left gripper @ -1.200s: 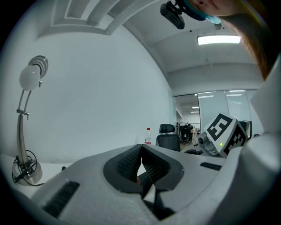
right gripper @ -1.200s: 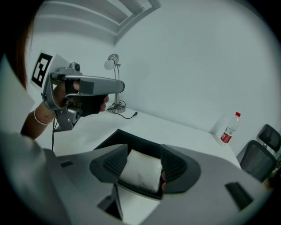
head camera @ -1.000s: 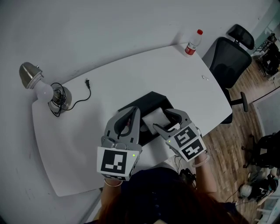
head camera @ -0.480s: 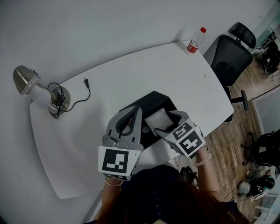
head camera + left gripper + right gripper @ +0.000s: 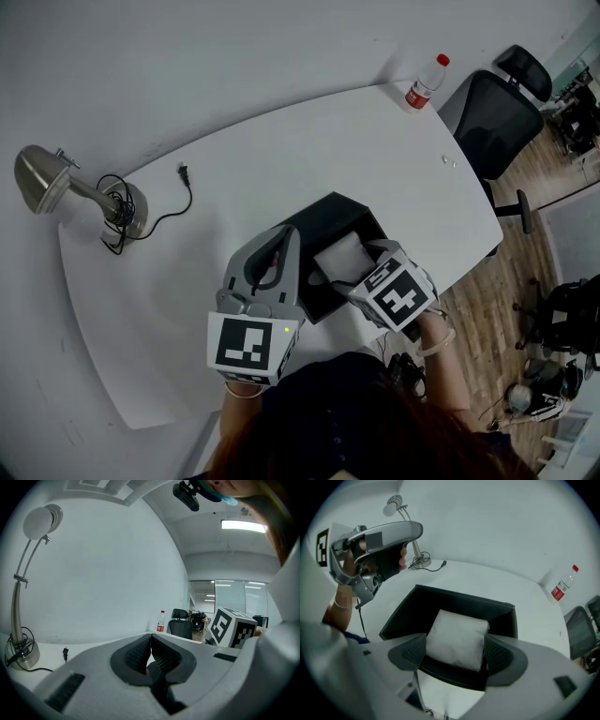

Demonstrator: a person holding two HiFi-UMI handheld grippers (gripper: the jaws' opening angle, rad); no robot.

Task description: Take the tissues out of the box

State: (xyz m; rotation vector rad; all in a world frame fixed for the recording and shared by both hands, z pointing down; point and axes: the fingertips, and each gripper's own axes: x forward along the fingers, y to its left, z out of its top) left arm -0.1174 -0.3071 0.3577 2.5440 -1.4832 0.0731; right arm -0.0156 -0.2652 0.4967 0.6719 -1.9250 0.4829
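Inside the black box [image 5: 323,212], a white tissue pack [image 5: 339,255] sits between the opening jaws of the right gripper [image 5: 454,651]; the left gripper [image 5: 150,638] is closed.

Your tissues [image 5: 339,258] lie in the box [image 5: 323,217]. From it, the lamp [image 5: 112,202] stands at nine o'clock, the bottle [image 5: 424,84] at one.
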